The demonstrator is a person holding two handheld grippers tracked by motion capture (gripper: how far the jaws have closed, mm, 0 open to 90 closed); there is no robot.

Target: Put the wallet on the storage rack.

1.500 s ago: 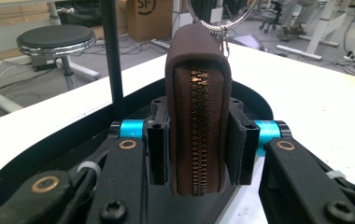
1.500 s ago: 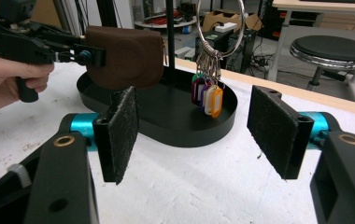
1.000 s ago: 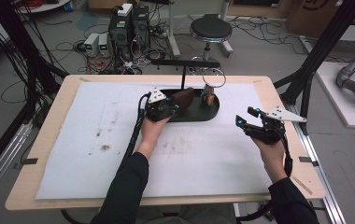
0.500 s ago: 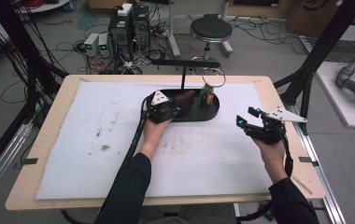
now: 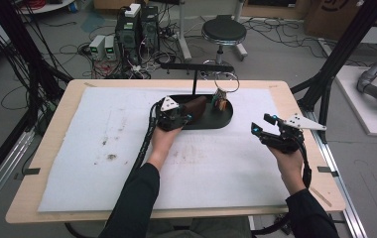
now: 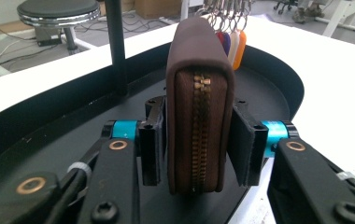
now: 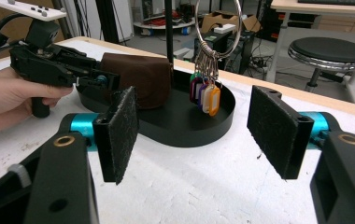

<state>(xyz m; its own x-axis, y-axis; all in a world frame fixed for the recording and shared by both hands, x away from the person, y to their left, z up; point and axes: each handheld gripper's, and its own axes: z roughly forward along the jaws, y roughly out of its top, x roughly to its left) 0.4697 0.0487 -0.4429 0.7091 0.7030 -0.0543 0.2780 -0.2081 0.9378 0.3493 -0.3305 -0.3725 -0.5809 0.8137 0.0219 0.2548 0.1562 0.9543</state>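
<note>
Between the earlier frames and this one neither hand shifted; the left gripper's [image 5: 189,118] jaws had just been opening, with the wallet [image 5: 196,105] still between them.

High view: the left gripper sat at the near left rim of the black tray [image 5: 226,119], which lay toward the table's [image 5: 52,116] far edge, on the white mat [image 5: 102,148]. The brown wallet rested inside the tray, left of the post [image 5: 194,87]. A key ring [image 5: 225,82] hung from the post's crossbar, with tags [image 5: 219,103] dangling over the tray's right part. The right gripper [image 5: 261,126] was held above the mat near the table's right edge, well apart from the tray, jaws apart on nothing.

Left gripper view: the wallet [image 6: 199,112] stood on edge in the tray [image 6: 49,135], zipper facing the camera. The left pad [image 6: 153,140] was touching or nearly touching its side; the right pad [image 6: 245,144] stood just clear, so the jaws were parted, not clamped.

Right gripper view: the wide pads [image 7: 119,133] framed the tray [image 7: 185,128], the wallet [image 7: 138,79] and the tags [image 7: 206,98]; the left gripper [image 7: 103,79] was at the wallet's left end.
</note>
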